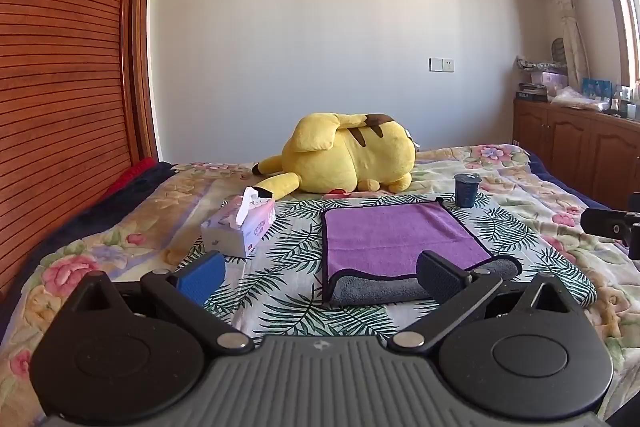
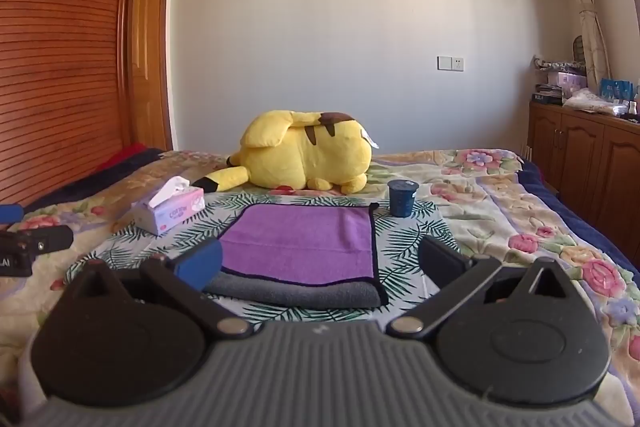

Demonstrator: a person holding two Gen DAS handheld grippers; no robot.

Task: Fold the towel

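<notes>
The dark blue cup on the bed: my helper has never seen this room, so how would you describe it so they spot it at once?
Start at the big yellow Pikachu plush lying on the floral bedspread. In front of it lies a purple towel; the dark blue cup stands upright just off the towel's far right corner. It is the only small dark upright thing there, while the tissue box on the left is pale.
</notes>
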